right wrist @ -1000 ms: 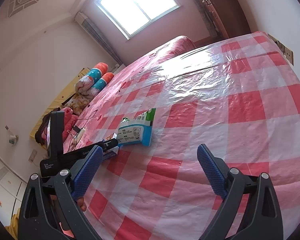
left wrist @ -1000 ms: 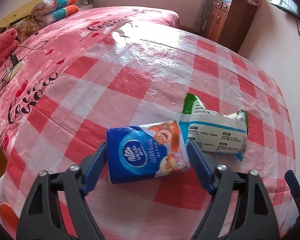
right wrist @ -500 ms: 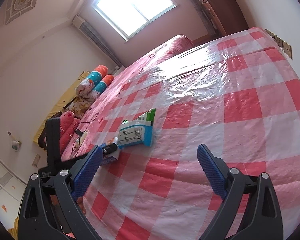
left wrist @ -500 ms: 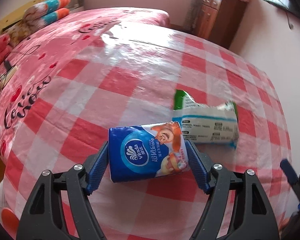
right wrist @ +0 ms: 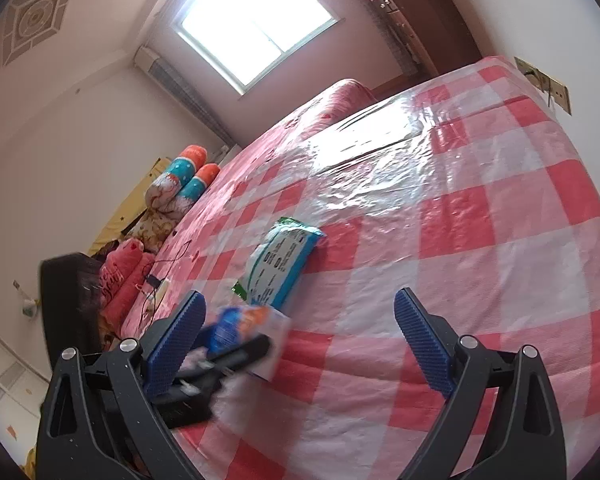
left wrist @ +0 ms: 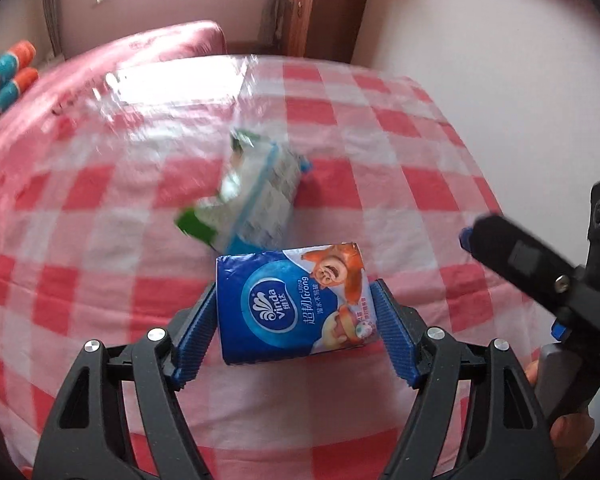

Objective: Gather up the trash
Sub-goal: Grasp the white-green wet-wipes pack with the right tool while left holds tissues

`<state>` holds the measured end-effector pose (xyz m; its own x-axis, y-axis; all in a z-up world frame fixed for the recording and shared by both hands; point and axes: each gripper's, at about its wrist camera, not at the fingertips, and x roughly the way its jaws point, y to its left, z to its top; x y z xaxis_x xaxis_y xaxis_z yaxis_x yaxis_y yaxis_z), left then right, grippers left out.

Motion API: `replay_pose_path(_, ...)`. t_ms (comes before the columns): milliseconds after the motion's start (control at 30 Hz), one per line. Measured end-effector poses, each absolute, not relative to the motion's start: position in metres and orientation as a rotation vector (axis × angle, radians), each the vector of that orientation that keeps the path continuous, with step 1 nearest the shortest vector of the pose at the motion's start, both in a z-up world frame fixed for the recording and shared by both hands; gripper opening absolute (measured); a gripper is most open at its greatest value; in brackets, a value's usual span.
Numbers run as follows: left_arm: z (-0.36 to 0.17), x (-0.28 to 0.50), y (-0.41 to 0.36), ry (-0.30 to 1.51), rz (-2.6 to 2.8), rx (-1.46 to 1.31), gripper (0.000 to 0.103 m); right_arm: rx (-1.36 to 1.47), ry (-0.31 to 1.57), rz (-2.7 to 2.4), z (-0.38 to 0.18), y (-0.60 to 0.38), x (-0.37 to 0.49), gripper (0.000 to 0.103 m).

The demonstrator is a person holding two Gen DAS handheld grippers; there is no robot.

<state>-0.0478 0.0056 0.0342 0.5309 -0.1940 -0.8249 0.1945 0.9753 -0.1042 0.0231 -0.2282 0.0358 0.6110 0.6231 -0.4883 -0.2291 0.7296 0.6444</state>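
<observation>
Left tongs (left wrist: 294, 322) clamp blue tissue pack (left wrist: 292, 304); blurred green-white wrapper (left wrist: 256, 200) beyond on checkered cloth (left wrist: 380, 152).

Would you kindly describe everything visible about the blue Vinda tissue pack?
The blue tissue pack is a soft, glossy plastic-wrapped rectangular packet with a white Vinda logo, Chinese lettering and an orange cartoon animal at one end. It looks full and unopened, though slightly dented. It sits crosswise between the blue ribbed fingers of the left gripper, which press on its two short ends. Whether it clears the checked plastic cover is unclear. Its far edge overlaps the green and white wrapper in view; contact cannot be judged.
</observation>
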Motion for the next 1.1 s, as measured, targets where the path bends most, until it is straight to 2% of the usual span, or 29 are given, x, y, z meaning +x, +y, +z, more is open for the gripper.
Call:
replay_pose_path(267, 0.072, -0.008, 0.053, 0.852, -0.044, -0.066, 0.075, 0.600, 0.775, 0.523, 0.033, -0.235, 0.027, 0.094)
replay_pose_path(500, 0.035, 0.052, 0.063, 0.941, 0.079, -0.007, 0.075, 0.579, 0.784, 0.523, 0.032, -0.232, 0.029, 0.094)
replay_pose_path(667, 0.023, 0.038, 0.038, 0.966, 0.004, 0.072, 0.075, 0.582, 0.794, 0.498, 0.027, -0.237, 0.034, 0.094)
replay_pose_path(1100, 0.016, -0.019, 0.013, 0.984, -0.175, -0.022, 0.075, 0.510, 0.882, 0.435, 0.017, -0.231, 0.050, 0.094)
